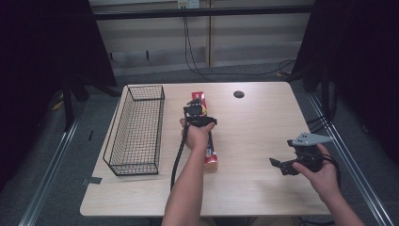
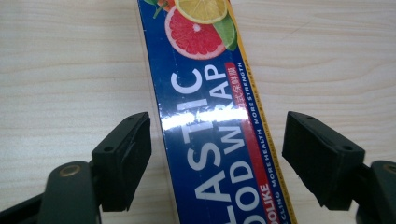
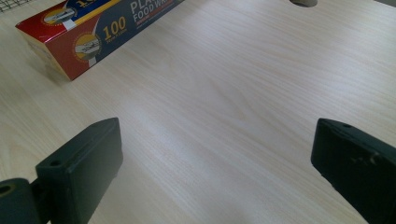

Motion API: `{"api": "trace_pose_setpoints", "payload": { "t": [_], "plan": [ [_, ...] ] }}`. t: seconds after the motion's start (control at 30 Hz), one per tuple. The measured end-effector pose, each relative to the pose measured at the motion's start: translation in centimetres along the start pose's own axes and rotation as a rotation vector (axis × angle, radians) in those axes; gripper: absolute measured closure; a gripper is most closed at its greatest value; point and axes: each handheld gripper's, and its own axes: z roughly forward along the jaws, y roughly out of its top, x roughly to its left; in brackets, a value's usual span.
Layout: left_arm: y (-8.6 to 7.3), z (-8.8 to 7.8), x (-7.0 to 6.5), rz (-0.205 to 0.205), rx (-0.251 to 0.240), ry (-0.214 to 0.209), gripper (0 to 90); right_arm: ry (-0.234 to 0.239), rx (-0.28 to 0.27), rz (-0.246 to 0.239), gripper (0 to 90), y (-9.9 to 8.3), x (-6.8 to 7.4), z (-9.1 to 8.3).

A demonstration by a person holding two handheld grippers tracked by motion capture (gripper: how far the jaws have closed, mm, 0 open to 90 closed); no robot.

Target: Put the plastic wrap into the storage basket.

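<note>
Plastic-wrap box [image 2: 210, 130] between left tool [image 2: 217, 156] pads, seemingly untouched; far end cropped. Right tool [image 3: 215, 168] wide, empty.

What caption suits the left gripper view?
Left gripper straddling a plastic wrap box on the table, pads not yet touching.

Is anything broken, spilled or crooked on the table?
Nothing stands out. The plastic wrap box lies flat and whole on the table beside the wire basket. The left tool straddles it with gaps on both sides. The right tool hovers open over bare wood.
</note>
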Motion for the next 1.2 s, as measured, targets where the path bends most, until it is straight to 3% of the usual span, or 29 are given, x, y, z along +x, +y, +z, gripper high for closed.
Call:
{"api": "trace_pose_setpoints", "payload": {
  "t": [0.33, 0.6, 0.73, 0.93, 1.2],
  "plan": [
    [0.1, 0.6, 0.1, 0.003, 0.016, 0.014, 29.8, 0.001, -0.004, 0.0, 2.0, 0.0, -0.1, -0.1],
    [0.4, 0.4, -0.1, -0.037, 0.055, 0.033, 36.4, 0.003, -0.003, -0.005, 2.0, 0.1, 0.0, 0.0],
    [0.6, -0.1, -0.2, -0.007, 0.099, 0.074, 41.1, 0.002, -0.008, -0.011, 2.0, 0.2, 0.0, 0.0],
    [0.5, -0.8, -0.1, 0.037, 0.16, 0.089, 43.8, 0.01, -0.009, -0.011, 2.0, 0.2, -0.1, 0.0],
    [0.7, -2.2, -0.2, 0.059, 0.189, 0.069, 44.3, 0.011, -0.008, -0.009, 2.0, 0.2, -0.1, 0.1]
  ]
}}
